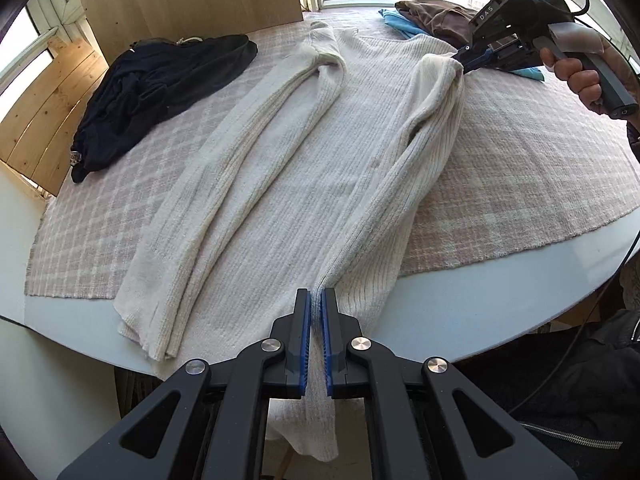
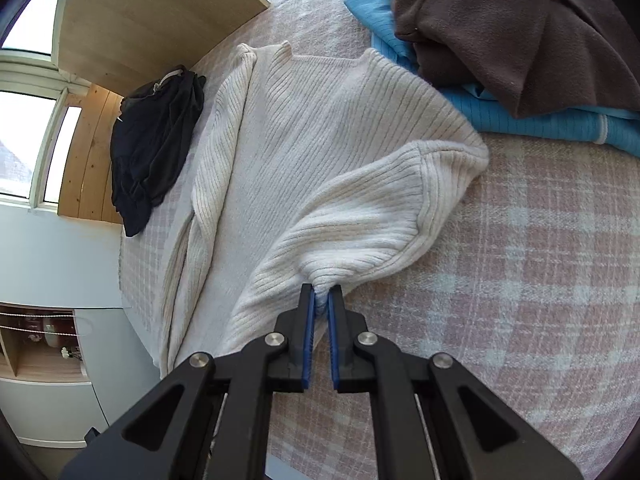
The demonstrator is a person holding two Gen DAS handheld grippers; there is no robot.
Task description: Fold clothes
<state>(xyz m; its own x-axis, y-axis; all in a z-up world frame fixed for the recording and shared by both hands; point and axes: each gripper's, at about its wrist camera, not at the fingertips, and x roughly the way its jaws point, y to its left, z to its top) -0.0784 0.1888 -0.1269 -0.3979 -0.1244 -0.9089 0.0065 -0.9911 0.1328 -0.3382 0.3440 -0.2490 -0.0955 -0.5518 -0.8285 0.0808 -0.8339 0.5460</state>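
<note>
We have the cream ribbed sweater (image 1: 320,152) spread flat on the checked blanket (image 1: 540,168), neck away from the left gripper (image 1: 316,308), hem hanging over the near table edge (image 1: 460,320) beneath it. It is a soft, thick knit: it looks limp and fairly light, likely to sag and stretch between 2 holds, but grippy enough not to slip from ribbed pads. The far sleeve (image 1: 256,132) lies folded along the body. The near sleeve (image 1: 400,152) is what we hold: the left gripper is clenched on its cuff end just ahead of its fingertips, and the right gripper (image 2: 322,300) is clenched on a pinch of knit near the shoulder. We judge the cuff and shoulder seam to be the sensible holds, since they carry the sleeve straight.

Around it, open blanket lies to the right of the right gripper, and a strip of it past the far sleeve. Ahead of the right gripper, the blue garment (image 2: 500,108) with the brown garment (image 2: 500,20) on top touches the sweater's shoulder. A black garment (image 1: 152,92) sits well left of the left gripper. The overhanging hem may drag the body off the edge.
</note>
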